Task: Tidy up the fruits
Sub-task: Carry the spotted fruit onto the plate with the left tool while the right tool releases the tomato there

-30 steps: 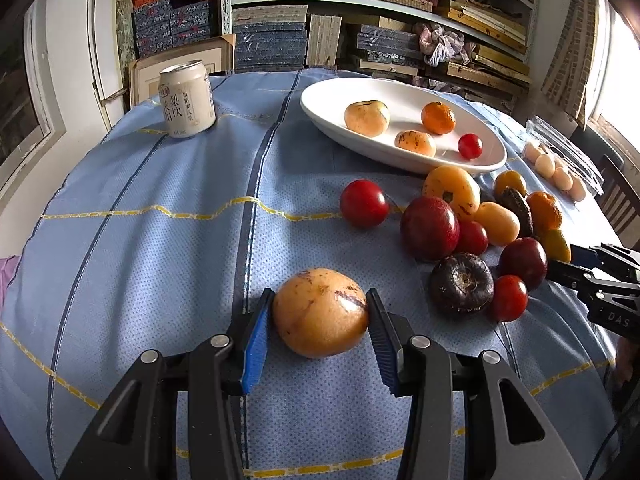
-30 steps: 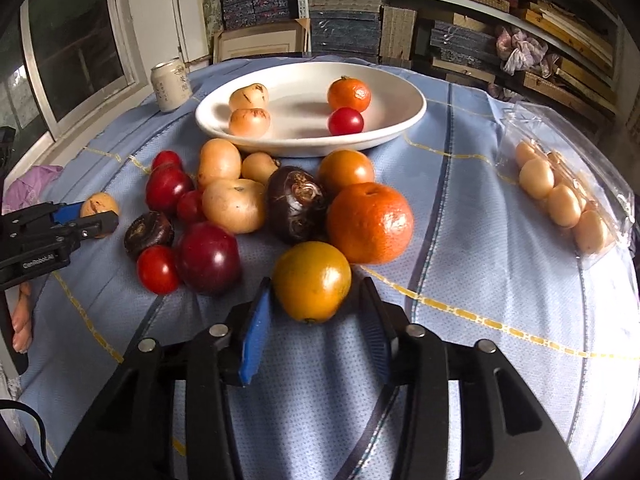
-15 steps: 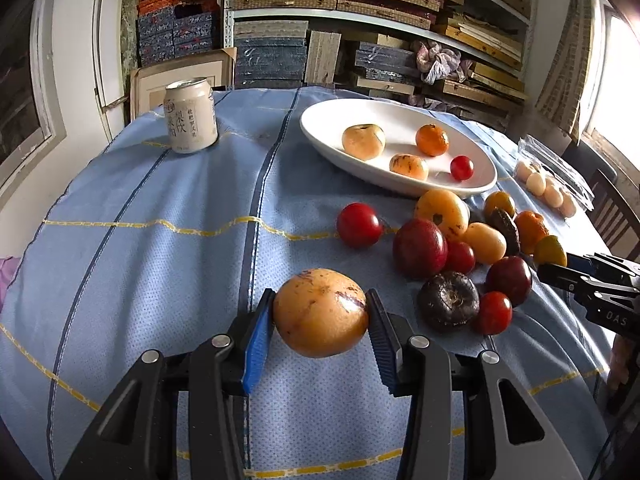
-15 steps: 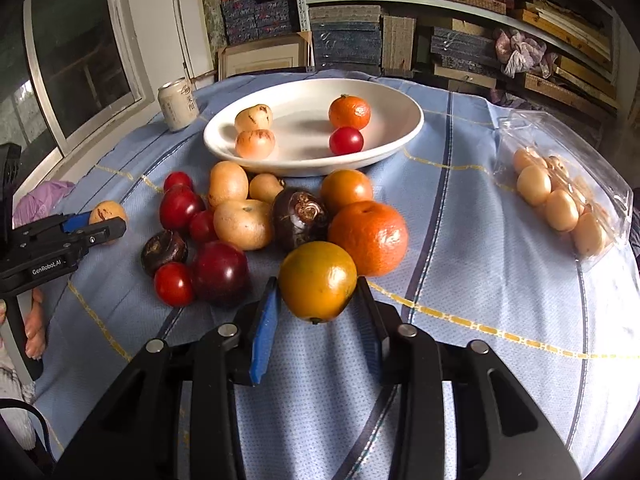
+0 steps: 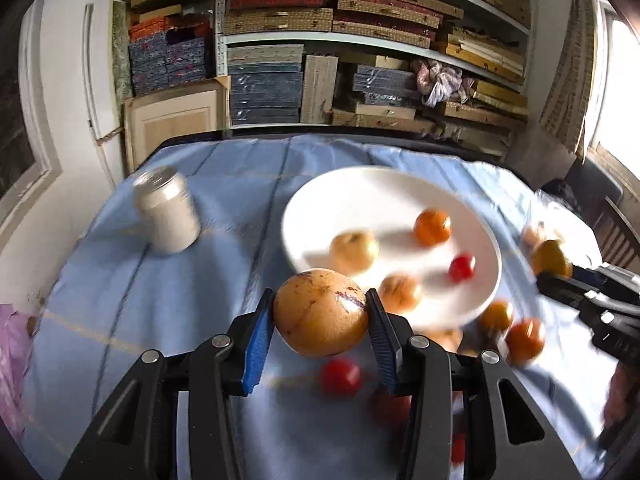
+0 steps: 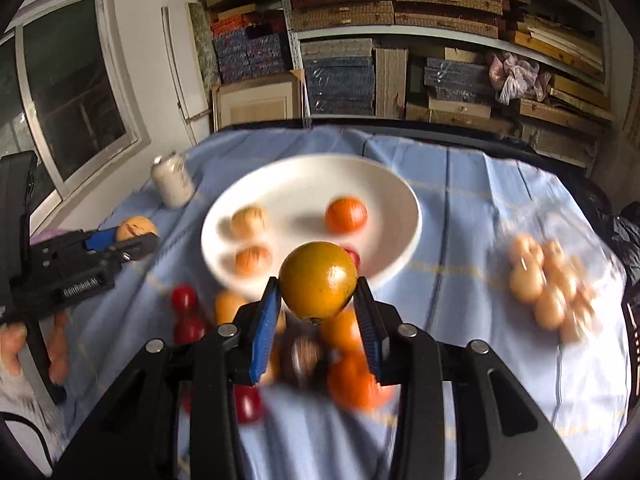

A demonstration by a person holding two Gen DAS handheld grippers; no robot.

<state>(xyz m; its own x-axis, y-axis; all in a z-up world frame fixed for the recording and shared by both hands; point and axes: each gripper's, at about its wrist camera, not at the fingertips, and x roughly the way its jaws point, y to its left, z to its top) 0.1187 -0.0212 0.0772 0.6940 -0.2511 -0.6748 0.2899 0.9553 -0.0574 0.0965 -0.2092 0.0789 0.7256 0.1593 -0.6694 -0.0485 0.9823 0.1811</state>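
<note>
1. While clamped by the left gripper (image 5: pixel 320 322), speckled tan fruit (image 5: pixel 320 312) hangs off the cloth, short of the white bowl (image 5: pixel 400 196) — four fruits inside.
2. Pinched in the right gripper (image 6: pixel 317 300): yellow-green citrus (image 6: pixel 317 285), near the bowl's rim — loose pile (image 6: pixel 344 344) left below.

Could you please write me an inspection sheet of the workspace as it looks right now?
Surface: table under a blue cloth.
Job's things: white bowl holds four fruits; more fruit lies loose in front of it, blurred.
Clutter: drink can upright, left of the bowl; clear pack of eggs right of it.
Grippers: left gripper shut on a speckled tan fruit; right gripper shut on a yellow-orange citrus.
Cables: nothing seen.
Surroundings: shelves of stacked boxes, a window.
</note>
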